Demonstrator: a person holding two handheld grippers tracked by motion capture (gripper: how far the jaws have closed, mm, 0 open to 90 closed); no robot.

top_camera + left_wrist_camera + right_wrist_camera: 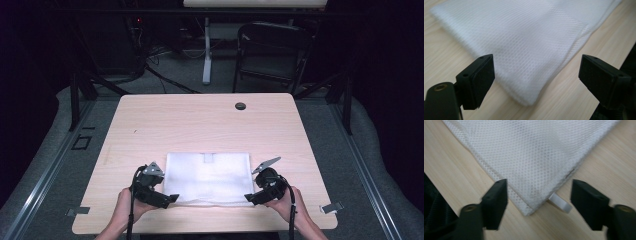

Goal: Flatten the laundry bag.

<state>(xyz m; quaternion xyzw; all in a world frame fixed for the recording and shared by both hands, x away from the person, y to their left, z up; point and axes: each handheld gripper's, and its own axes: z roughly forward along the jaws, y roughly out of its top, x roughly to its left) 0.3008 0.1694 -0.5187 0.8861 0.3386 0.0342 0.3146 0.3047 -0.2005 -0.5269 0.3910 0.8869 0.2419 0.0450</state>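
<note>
A white mesh cloth [207, 177] is seen lying flat and folded into a neat rectangle on the table [200, 120], close to the near edge and roughly midway between the left and right edges. A small tab [210, 158] is seen at the middle of its far edge.

The left gripper [170, 199] is held at the near left corner of the cloth, and the right gripper [248, 199] at the near right corner. In the left gripper view the jaws are spread wide, with the layered corner of the cloth [529, 100] lying on the table between them, touched by neither pad. The same is shown in the right gripper view: wide jaws either side of the corner [529, 211], beside which a small white loop [560, 204] sticks out.

Nothing is gripped. The fold is judged to be laid down and released at both near corners. Whether a further fold is meant cannot be told; if so, both corners remain to be taken up again.
</note>
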